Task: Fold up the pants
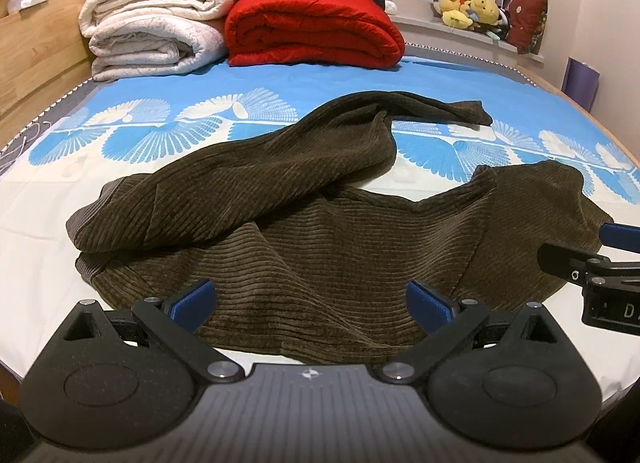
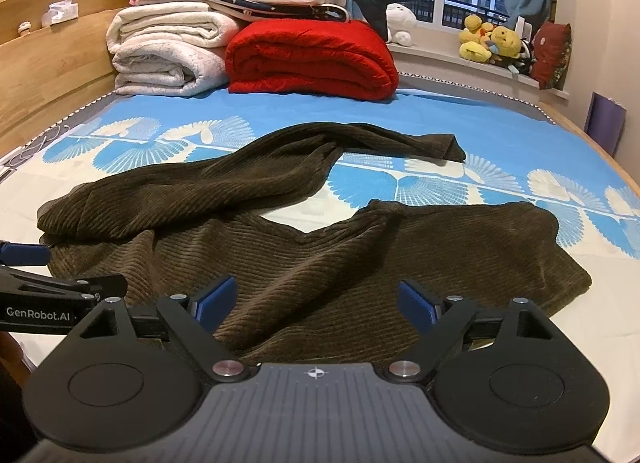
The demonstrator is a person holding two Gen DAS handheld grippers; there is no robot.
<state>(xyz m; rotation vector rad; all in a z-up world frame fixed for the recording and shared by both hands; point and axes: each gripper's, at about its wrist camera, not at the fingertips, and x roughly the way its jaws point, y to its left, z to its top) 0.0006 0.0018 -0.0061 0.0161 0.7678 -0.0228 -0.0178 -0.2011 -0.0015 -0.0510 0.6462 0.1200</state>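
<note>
Dark brown corduroy pants lie crumpled on the bed, waistband nearest me, one leg thrown back over the left side and trailing to the far right. They also show in the right wrist view. My left gripper is open and empty, its blue pads just above the near waistband edge. My right gripper is open and empty over the right part of the waistband. The right gripper shows at the right edge of the left wrist view; the left gripper shows at the left edge of the right wrist view.
The bed sheet is blue and white with a fan pattern. A folded red blanket and stacked white blankets sit at the far end by a wooden headboard. Plush toys line the windowsill.
</note>
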